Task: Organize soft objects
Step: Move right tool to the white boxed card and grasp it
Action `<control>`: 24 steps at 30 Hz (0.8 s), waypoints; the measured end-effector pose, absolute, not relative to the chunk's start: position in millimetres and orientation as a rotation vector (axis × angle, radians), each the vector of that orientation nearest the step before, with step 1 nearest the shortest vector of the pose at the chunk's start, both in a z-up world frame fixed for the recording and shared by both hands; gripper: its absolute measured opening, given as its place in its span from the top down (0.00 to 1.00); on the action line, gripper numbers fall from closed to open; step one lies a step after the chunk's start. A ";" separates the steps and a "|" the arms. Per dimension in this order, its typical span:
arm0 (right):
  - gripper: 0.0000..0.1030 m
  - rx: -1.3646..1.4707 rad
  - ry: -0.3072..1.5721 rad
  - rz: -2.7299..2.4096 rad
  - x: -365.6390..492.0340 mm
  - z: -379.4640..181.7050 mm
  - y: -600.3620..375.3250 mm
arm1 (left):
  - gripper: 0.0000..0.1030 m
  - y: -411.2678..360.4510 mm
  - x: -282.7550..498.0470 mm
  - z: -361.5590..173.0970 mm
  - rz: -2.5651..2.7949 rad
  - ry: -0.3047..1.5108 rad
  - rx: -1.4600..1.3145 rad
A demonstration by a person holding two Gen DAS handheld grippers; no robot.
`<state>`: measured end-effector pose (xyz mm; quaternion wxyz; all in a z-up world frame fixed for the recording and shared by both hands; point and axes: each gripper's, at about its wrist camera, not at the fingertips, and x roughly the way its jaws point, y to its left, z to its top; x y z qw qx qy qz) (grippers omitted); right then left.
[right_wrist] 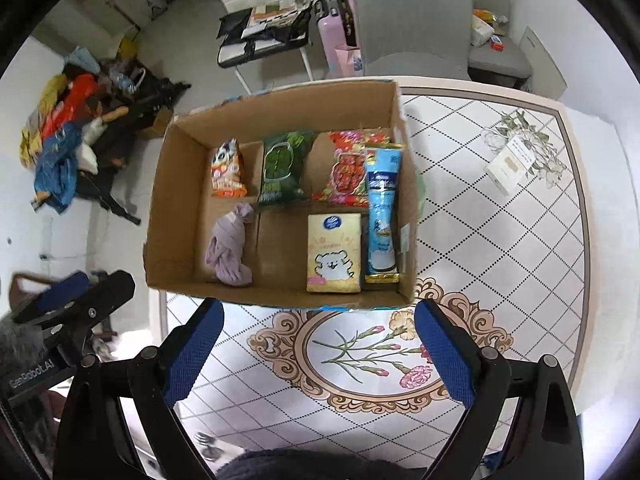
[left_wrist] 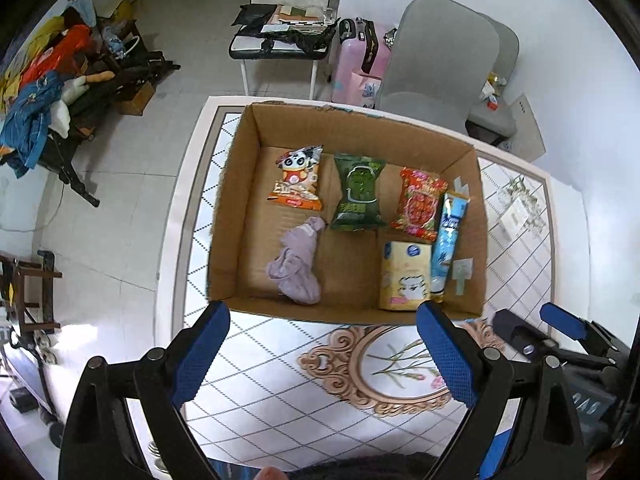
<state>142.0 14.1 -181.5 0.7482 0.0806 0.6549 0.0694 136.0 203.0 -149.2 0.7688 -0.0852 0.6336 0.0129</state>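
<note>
An open cardboard box (left_wrist: 240, 184) (right_wrist: 168, 184) stands on the patterned table. Inside lie a panda snack bag (left_wrist: 298, 180) (right_wrist: 228, 170), a green snack bag (left_wrist: 358, 192) (right_wrist: 282, 168), a red snack bag (left_wrist: 420, 204) (right_wrist: 348, 172), a light blue packet (left_wrist: 450, 236) (right_wrist: 382, 208), a yellow tissue pack (left_wrist: 405, 276) (right_wrist: 334, 254) and a knotted purple cloth (left_wrist: 298, 266) (right_wrist: 230, 246). My left gripper (left_wrist: 322, 354) is open and empty, held above the table just before the box's near wall. My right gripper (right_wrist: 318, 350) is open and empty in the same place, to the right.
The table (left_wrist: 280, 384) (right_wrist: 500, 240) has a flower medallion under both grippers. A small white card (left_wrist: 516, 216) (right_wrist: 510, 168) lies at its far right. Grey chairs (left_wrist: 436, 60) (right_wrist: 408, 16), a pink suitcase (left_wrist: 358, 64) and a loaded white chair stand behind. Clothes pile on the left floor.
</note>
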 end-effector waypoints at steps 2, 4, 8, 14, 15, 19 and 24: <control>0.05 0.218 1.411 0.119 150.5 -178.1 -11.8 | 0.07 194.6 144.1 -150.3 0.031 1.372 -0.191; 0.05 0.278 1.402 0.054 164.4 -180.5 -49.4 | 0.07 184.8 154.6 -155.5 0.051 1.382 -0.184; 0.05 0.365 1.403 -0.102 200.6 -203.5 -123.1 | 0.07 165.5 178.9 -173.4 0.100 1.399 -0.198; 0.05 0.491 1.471 -0.272 255.5 -272.4 -210.3 | 0.07 124.7 219.2 -211.1 0.155 1.432 -0.163; 0.05 0.497 1.490 -0.294 266.9 -288.1 -221.2 | 0.07 117.9 224.9 -218.1 0.164 1.438 -0.142; 0.05 0.516 1.547 -0.360 294.9 -337.1 -247.4 | 0.07 95.4 245.7 -246.9 0.177 1.474 -0.079; 0.05 0.570 1.600 -0.423 314.4 -381.8 -265.3 | 0.07 80.0 261.6 -271.1 0.179 1.510 -0.034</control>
